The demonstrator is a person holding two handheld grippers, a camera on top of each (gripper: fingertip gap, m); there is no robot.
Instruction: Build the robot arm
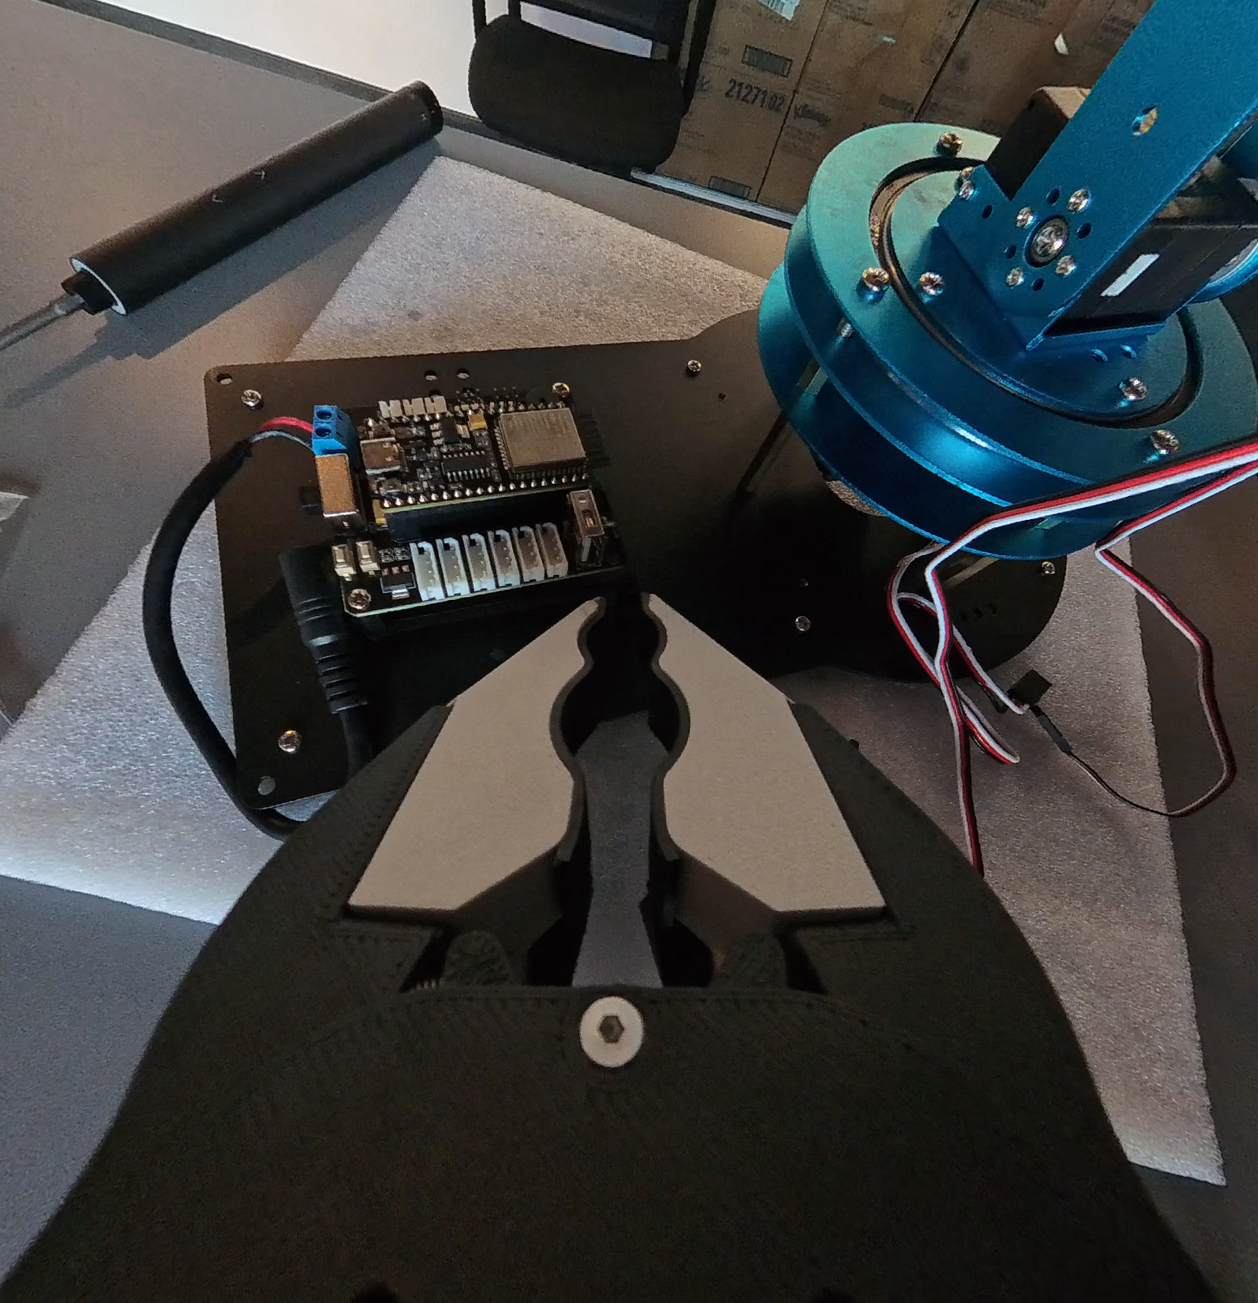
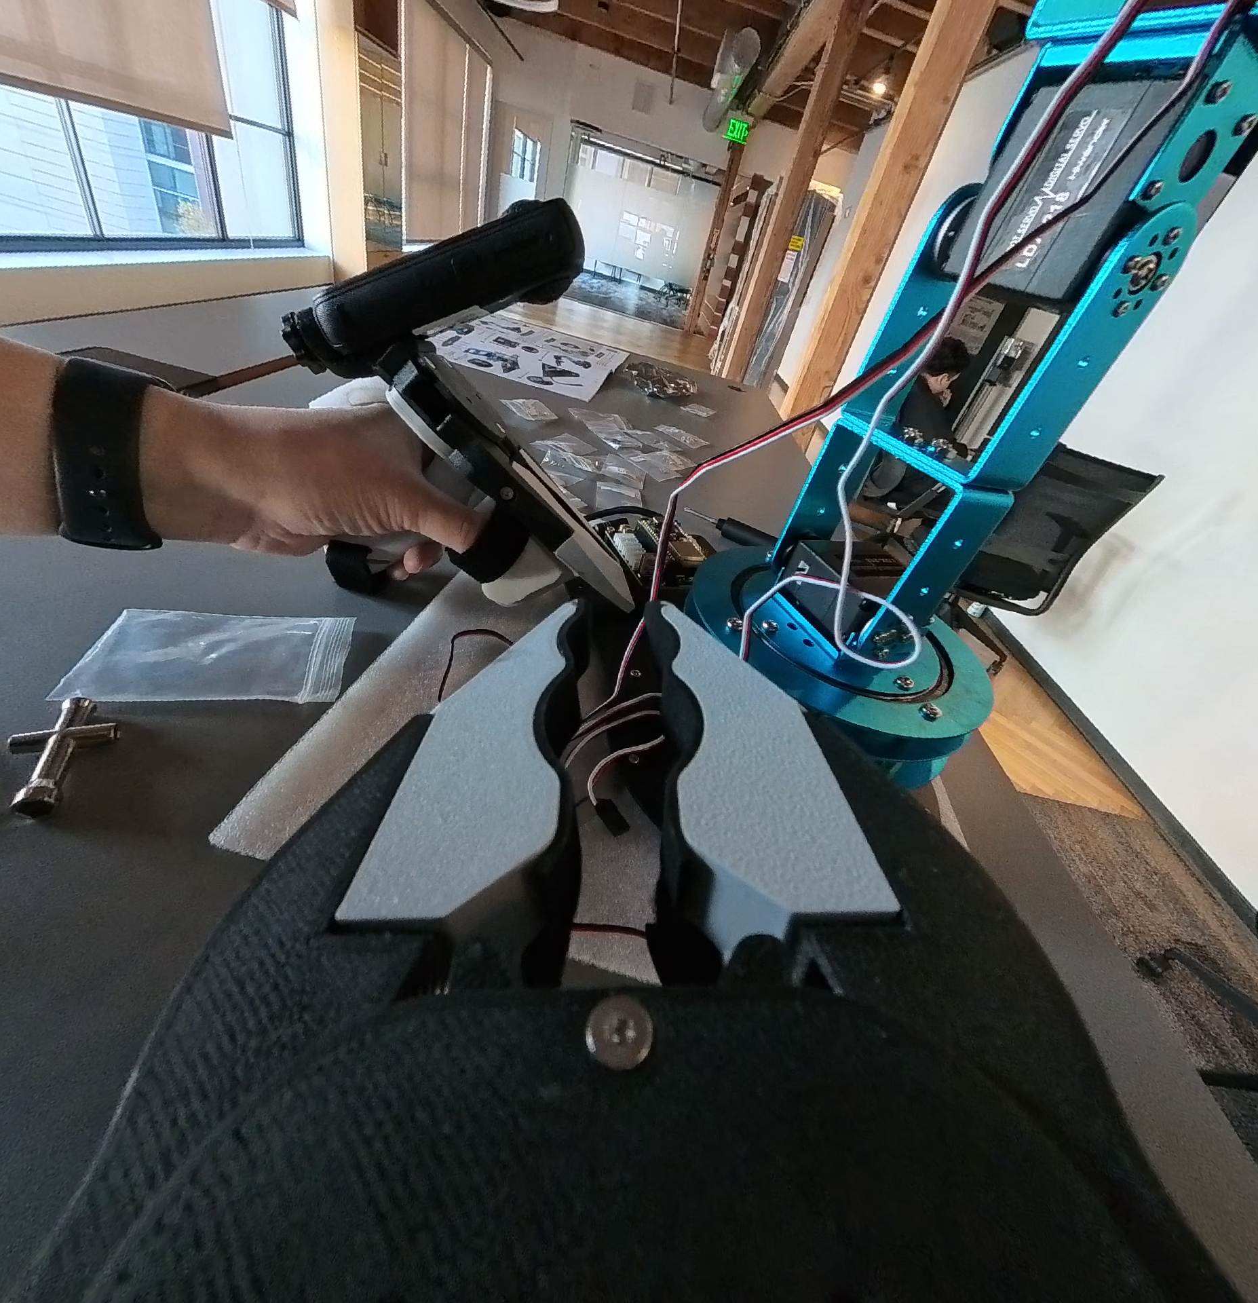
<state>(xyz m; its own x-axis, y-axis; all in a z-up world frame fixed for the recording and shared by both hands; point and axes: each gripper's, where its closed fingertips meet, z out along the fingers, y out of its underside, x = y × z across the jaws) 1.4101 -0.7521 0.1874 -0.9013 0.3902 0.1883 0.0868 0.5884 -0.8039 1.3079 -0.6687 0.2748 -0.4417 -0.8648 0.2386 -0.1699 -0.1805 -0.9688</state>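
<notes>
Blue robot arm (image 1: pixel 1035 352) is standing on black baseplate (image 1: pixel 682 437), over foam sheet (image 1: pixel 471 282). Left gripper (image 1: pixel 620 606) is hovering by circuit board (image 1: pixel 471 486), tips narrowly parted, empty. Right gripper (image 2: pixel 612 617) is straddling servo wires (image 2: pixel 630 705), slightly apart, not pinching.

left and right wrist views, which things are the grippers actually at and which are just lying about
At the grippers:
left gripper, open, tips at the near edge of the circuit board on the black plate
right gripper, open, over the loose wires beside the blue robot arm

Lying about:
screwdriver
cross wrench
clear bag
small packets
printed sheet
</notes>
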